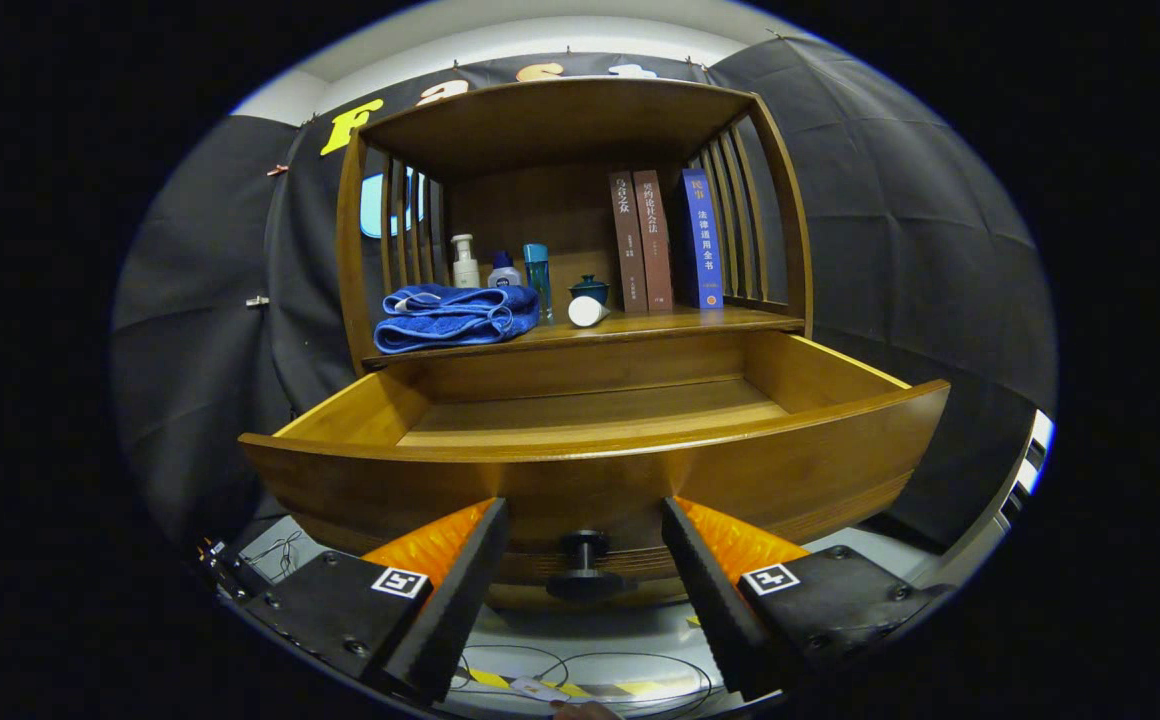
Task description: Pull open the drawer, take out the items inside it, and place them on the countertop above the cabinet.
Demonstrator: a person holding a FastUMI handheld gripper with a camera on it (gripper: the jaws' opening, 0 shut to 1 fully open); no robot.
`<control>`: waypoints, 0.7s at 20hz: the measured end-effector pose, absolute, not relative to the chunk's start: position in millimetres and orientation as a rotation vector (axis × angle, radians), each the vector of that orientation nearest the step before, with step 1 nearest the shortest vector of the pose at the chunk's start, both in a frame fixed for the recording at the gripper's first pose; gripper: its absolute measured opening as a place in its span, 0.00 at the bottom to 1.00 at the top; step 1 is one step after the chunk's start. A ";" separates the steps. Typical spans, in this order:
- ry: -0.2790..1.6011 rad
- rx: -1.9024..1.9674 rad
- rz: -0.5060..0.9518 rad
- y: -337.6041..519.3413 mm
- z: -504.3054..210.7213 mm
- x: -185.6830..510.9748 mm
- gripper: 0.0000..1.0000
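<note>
Now gripper (585, 535) spread wide, fingers either side of the drawer knob (585, 565), not touching it, holding nothing. Drawer (600, 470) pulled out, inside looks bare. On the countertop (660, 325) at 12 o'clock from the knob: blue towel (455, 315), 3 bottles (502, 270), white cup (587, 311) on its side, 3 books (665, 240); spine writing too small to read.

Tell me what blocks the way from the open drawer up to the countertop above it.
Nothing visible blocks it. The drawer is pulled out and its visible inside looks bare; the countertop sits just above and behind it. A folded blue towel covers one end, and a white cup lies mid-shelf. The gripper is open, fingers either side of the drawer knob.
</note>
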State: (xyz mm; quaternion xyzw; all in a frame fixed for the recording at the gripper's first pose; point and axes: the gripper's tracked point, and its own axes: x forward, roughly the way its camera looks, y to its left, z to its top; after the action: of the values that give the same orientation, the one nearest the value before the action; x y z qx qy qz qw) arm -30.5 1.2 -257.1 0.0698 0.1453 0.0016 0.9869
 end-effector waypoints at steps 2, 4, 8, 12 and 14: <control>0.284 0.129 0.002 2.0 -254.9 -25.0 0.99; 0.280 0.114 0.004 1.9 -253.7 -14.2 0.99; 0.268 0.119 0.000 3.2 -247.6 20.7 0.99; 0.262 0.116 0.001 5.8 -248.9 69.2 0.99; 0.262 0.116 0.003 5.5 -250.1 92.3 0.99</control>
State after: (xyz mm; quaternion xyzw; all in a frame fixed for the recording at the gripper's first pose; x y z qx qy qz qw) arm 92.3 5.5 -250.1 0.0578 0.1304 0.0014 0.9898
